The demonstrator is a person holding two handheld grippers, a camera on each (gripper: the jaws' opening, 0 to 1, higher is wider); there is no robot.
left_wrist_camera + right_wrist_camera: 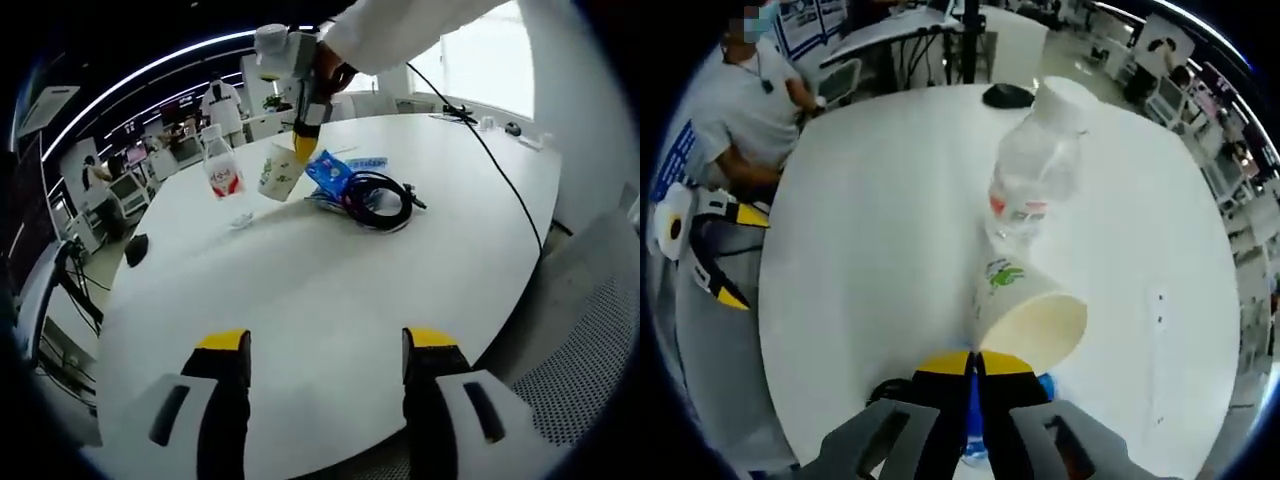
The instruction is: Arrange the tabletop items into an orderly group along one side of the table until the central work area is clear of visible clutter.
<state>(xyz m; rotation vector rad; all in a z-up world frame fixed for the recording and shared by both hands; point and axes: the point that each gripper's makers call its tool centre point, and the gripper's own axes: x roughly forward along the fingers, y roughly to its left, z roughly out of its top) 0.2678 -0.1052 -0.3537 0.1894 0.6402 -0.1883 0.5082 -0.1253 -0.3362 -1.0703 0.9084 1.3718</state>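
**Cup held tipped beside the bottle**

In the left gripper view, the left gripper (327, 352) is seen low over the near edge of the white table (330, 290). Its jaws are wide apart and nothing is held between them.

Far across the table, the right gripper (304, 150) is seen coming down from above, held by a hand in a white sleeve (400, 30). A paper cup (280, 172) is pinched at its rim and is tilted. A clear bottle (220, 165) with a red label stands just beside the cup. On the other side of the cup lie a blue packet (330, 175) and a coiled black cable (380, 200), touching each other. A dark mouse (136, 249) sits near the table's far edge.

In the right gripper view, the right gripper (975, 365) is closed tight on the cup's (1025, 310) rim. The cup's open mouth is turned toward the camera. The bottle (1035, 165) is seen right behind the cup. The left gripper (705, 250) is seen at the table's (870, 230) edge, held by a seated person (750, 110).
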